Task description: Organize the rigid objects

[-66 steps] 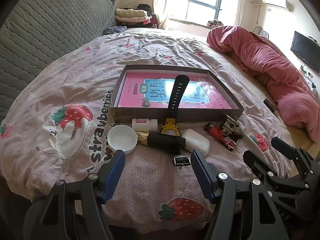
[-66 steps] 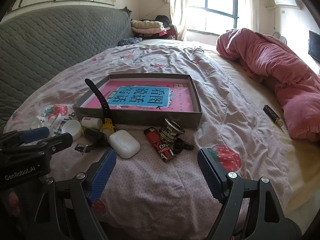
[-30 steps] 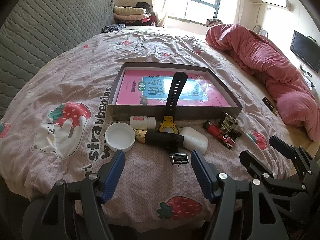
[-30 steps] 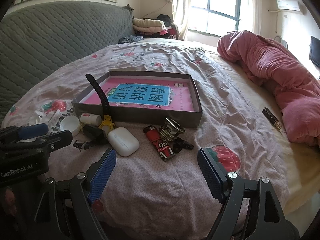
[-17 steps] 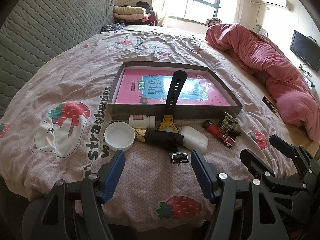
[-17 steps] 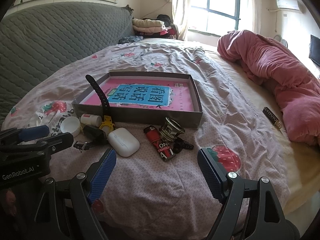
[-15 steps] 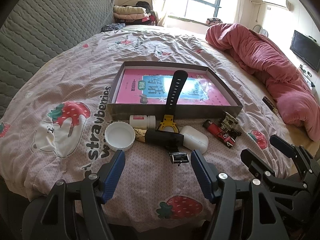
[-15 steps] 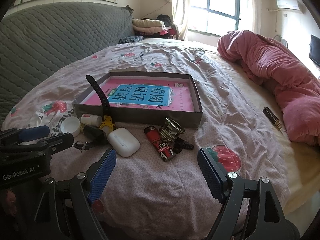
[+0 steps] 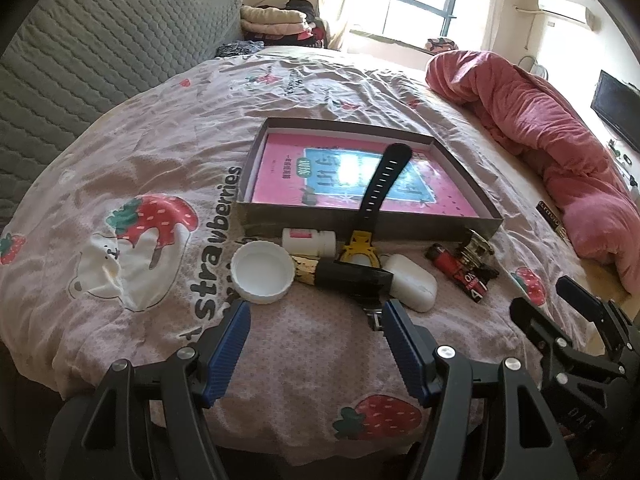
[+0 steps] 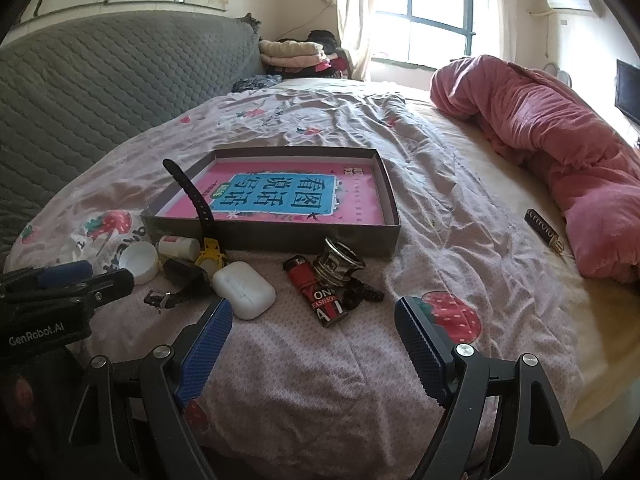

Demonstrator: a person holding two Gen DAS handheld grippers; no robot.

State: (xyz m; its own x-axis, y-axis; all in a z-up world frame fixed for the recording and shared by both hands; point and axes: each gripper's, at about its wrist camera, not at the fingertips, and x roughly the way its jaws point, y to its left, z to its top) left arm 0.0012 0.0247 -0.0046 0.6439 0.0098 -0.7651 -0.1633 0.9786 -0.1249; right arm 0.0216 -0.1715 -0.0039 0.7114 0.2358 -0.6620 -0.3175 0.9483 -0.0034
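A shallow grey box (image 9: 360, 226) (image 10: 280, 238) with a pink and blue book inside lies on the bed. Along its near wall sit a white cap (image 9: 262, 266) (image 10: 138, 262), a small white bottle (image 9: 308, 240) (image 10: 178, 246), a black and yellow watch (image 9: 364, 248) (image 10: 208, 254) whose strap leans on the wall, a black-handled item (image 9: 350, 274), a white earbud case (image 9: 412, 288) (image 10: 244, 290), a red lighter (image 9: 460, 274) (image 10: 316, 290) and a metal ring piece (image 9: 478, 246) (image 10: 340, 264). My left gripper (image 9: 316, 334) (image 10: 86, 278) and right gripper (image 10: 314, 334) (image 9: 560, 304) hover open and empty in front of them.
A rolled pink blanket (image 9: 552, 136) (image 10: 560, 152) lies along the right side of the bed. A small dark case (image 10: 544, 230) (image 9: 554, 218) rests beside it. A grey quilted headboard (image 9: 80, 56) rises at the left. Folded clothes (image 10: 296, 54) sit by the window.
Both grippers have shifted only slightly toward the objects. All objects lie where they were.
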